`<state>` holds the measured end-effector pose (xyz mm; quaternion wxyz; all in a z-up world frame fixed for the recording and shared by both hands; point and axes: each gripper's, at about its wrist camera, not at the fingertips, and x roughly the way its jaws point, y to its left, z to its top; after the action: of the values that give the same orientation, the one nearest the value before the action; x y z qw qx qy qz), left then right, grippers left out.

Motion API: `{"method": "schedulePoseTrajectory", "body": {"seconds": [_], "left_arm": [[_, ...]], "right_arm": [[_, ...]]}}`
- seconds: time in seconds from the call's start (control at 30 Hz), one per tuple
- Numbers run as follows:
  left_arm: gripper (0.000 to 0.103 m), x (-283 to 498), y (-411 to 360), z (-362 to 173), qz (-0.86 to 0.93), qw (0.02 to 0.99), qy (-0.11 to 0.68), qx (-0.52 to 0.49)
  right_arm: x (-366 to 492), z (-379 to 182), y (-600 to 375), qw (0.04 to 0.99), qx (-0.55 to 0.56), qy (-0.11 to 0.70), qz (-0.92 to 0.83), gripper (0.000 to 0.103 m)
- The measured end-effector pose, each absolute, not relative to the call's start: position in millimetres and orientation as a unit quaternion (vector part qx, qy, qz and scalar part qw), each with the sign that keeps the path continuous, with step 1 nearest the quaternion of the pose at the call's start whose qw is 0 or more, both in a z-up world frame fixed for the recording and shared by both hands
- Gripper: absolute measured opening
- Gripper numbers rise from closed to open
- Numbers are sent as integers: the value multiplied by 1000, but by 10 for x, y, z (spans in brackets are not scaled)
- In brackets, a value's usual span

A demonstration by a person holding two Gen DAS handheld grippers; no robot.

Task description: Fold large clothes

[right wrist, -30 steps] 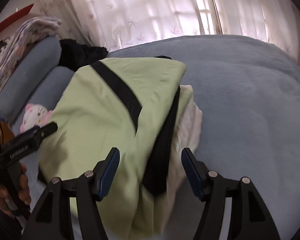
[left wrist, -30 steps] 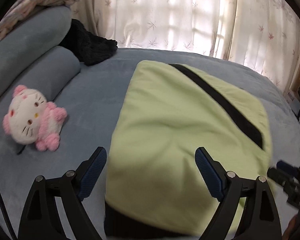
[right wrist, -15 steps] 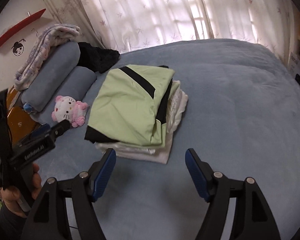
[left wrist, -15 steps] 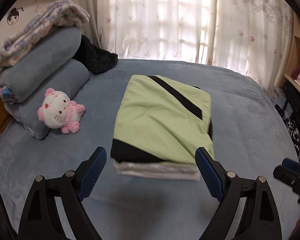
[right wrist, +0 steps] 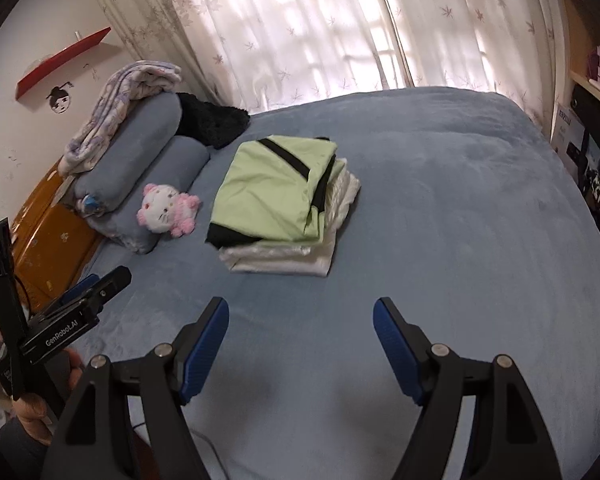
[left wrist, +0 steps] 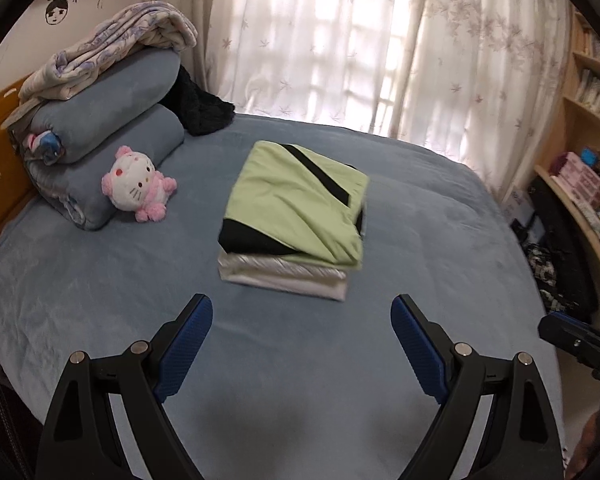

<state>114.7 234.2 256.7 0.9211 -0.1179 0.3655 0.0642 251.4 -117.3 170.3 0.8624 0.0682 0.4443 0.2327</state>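
Observation:
A folded light-green garment with black stripes point(left wrist: 296, 204) lies on top of a folded white garment point(left wrist: 284, 276) in the middle of the blue bed point(left wrist: 300, 360). The stack also shows in the right wrist view point(right wrist: 272, 196). My left gripper point(left wrist: 302, 344) is open and empty, well back from the stack over the near part of the bed. My right gripper point(right wrist: 300, 344) is open and empty, also held back from the stack. The left gripper's body shows at the left of the right wrist view point(right wrist: 76, 304).
A pink and white plush cat point(left wrist: 136, 184) lies left of the stack against two rolled blue bolsters point(left wrist: 108, 132) topped by a folded blanket point(left wrist: 112, 52). A black fluffy item point(left wrist: 200, 108) lies behind. Curtains point(left wrist: 340, 40) hang at the back. Shelves point(left wrist: 588, 120) stand right.
Both grippers have pulled back and up from the folded stack, which now looks smaller and farther away. The stack lies still on the bed.

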Motion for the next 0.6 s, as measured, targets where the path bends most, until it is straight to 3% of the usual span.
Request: {"method": "schedulePoseTrajectory", "body": {"seconds": [0.37, 0.6], "left_arm": [[91, 152, 1926, 3050, 21, 931, 346, -119], [92, -116, 1660, 2814, -10, 925, 366, -101]], "right_arm": [[1515, 2132, -1527, 867, 50, 412, 276, 75], [1129, 1884, -1706, 862, 55, 424, 274, 75]]}}
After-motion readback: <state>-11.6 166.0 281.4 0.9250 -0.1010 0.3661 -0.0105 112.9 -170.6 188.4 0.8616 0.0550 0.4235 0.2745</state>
